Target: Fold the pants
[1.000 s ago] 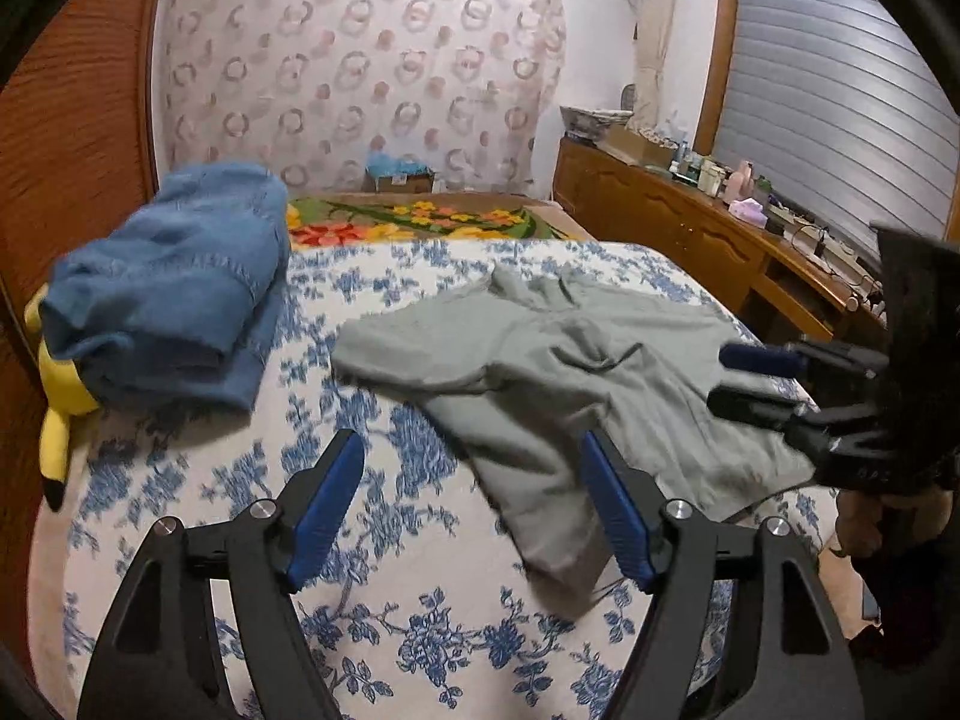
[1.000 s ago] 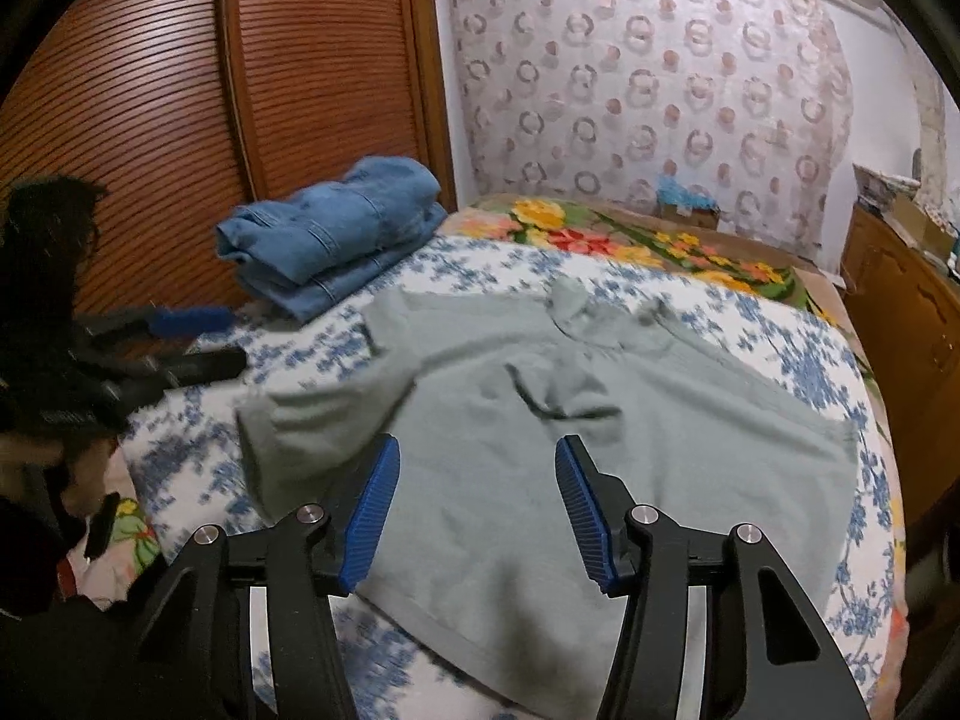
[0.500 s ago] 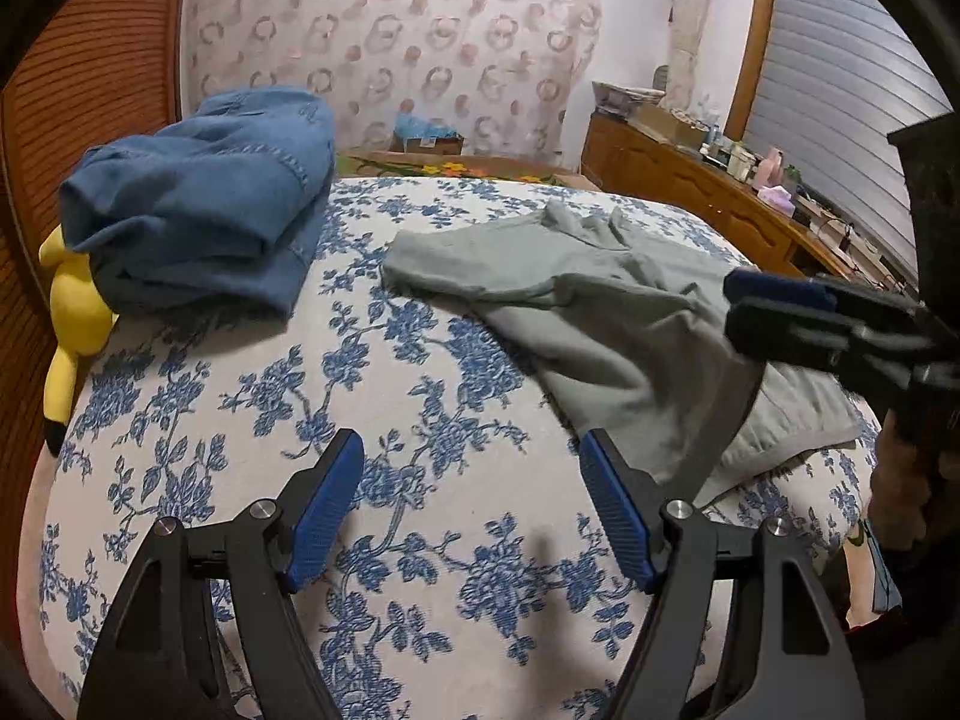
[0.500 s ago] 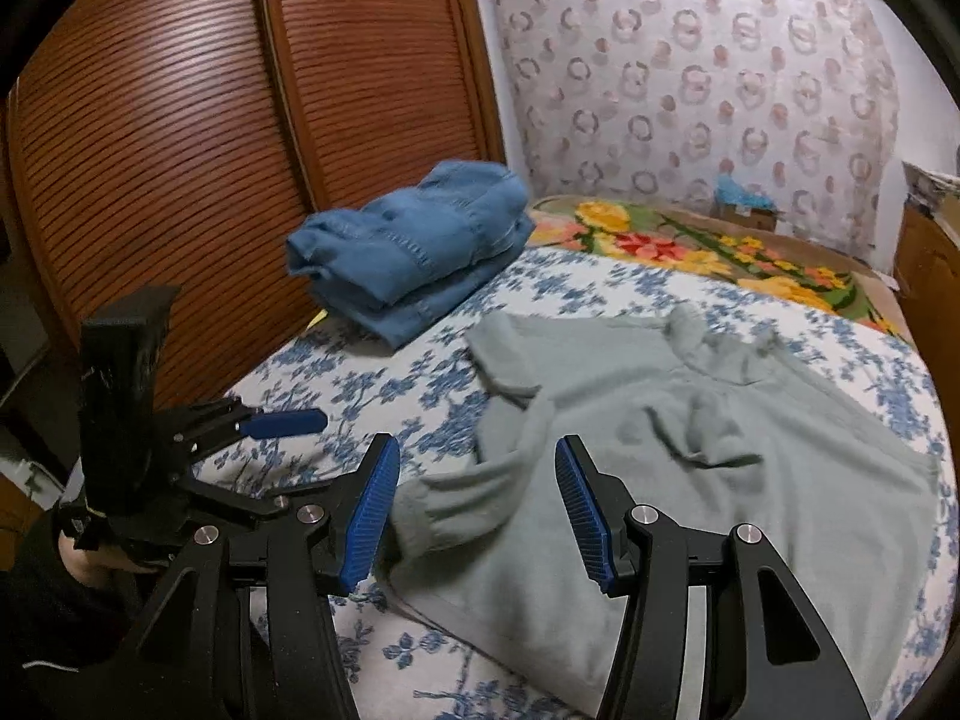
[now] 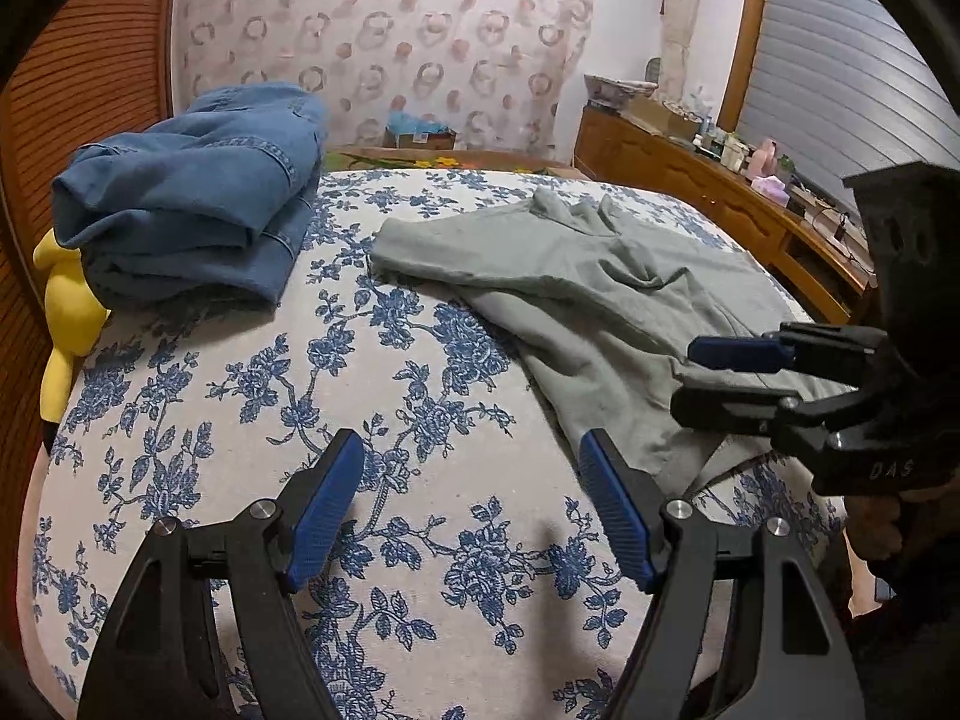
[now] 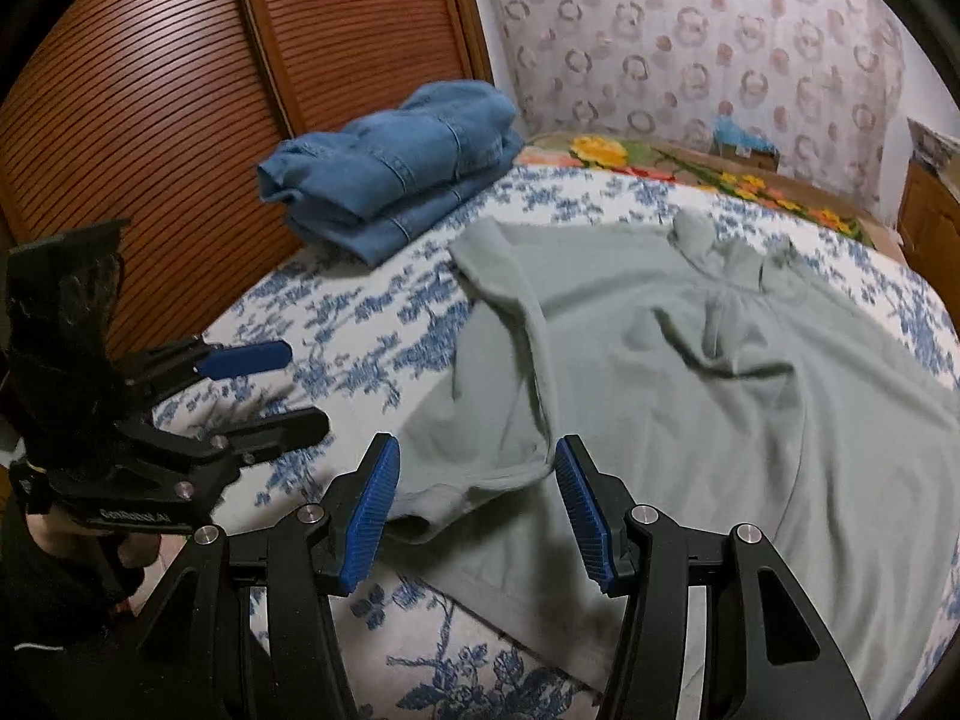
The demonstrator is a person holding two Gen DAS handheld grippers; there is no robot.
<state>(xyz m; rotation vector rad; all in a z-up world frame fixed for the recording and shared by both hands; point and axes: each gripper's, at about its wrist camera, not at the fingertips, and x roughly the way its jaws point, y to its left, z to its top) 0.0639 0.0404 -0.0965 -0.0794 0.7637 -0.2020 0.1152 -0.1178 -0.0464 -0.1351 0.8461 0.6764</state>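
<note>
so the grey garment point(image 6: 690, 396) lies spread on the bed point(image 5: 252, 420), long axis running away from the right gripper point(image 6: 474, 504), whose spread, empty jaws hover over its near edge, while the left gripper point(image 5: 474, 510), also spread and empty, sits off beside it.

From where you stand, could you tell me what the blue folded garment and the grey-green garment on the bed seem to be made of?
The blue folded garment looks like denim: faded mid-blue, matt, with raised double-stitched seams and thick, stiff folds. The grey-green garment looks like a soft knit, perhaps cotton jersey or light fleece: matt, with rounded wrinkles and a limp, curling edge. Its fibre cannot be told from here.
</note>
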